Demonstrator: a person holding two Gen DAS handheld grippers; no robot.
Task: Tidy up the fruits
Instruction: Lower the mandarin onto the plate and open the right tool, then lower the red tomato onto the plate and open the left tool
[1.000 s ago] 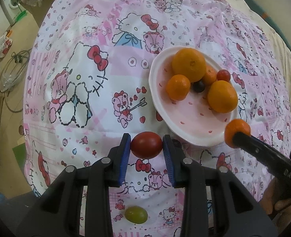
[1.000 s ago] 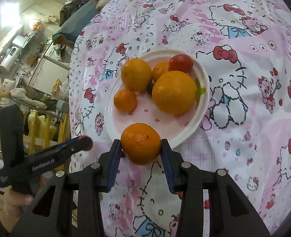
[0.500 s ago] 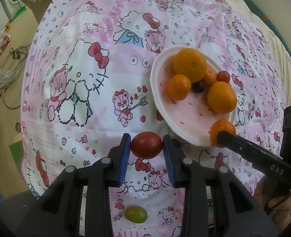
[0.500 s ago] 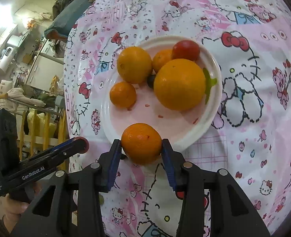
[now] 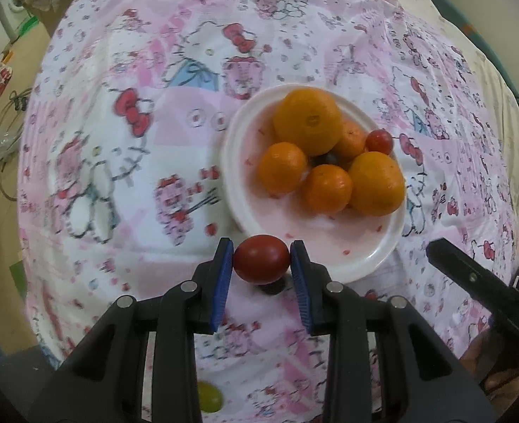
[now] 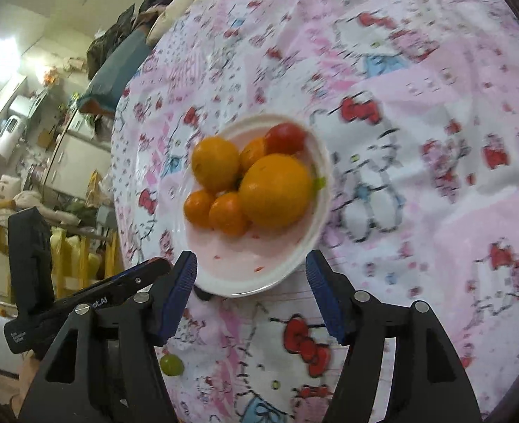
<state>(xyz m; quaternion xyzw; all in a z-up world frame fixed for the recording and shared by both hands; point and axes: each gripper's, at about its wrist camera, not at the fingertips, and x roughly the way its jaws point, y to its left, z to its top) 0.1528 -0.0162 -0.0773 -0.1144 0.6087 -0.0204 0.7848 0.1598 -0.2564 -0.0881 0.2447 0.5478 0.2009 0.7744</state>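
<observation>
Presently, a tomato (image 5: 261, 263) is clenched in the left gripper (image 5: 261, 271) at the plate's (image 5: 372, 264) 7 o'clock rim; the right gripper (image 6: 251, 282) is spread, empty. Judged next: the tomato is carried over the rim, released beside the oranges (image 5: 326, 193). A grape (image 5: 209, 397) remains at 6 o'clock.

L claw (image 5: 261, 264), w/ red tomato (image 5: 261, 258) pinched betw pads: plate (image 5: 372, 264) rim just ahead, bare strip of plate floor beyond it, then orange pile (image 5: 330, 162) blocks further fwd. Bare cloth (image 5: 118, 211) to its left. R tool's finger sits off to its right. Green grape (image 5: 209, 400) behind, under the arms. R claw (image 6: 251, 292), jaws wide apart: near rim betw pads, pile ahead
</observation>
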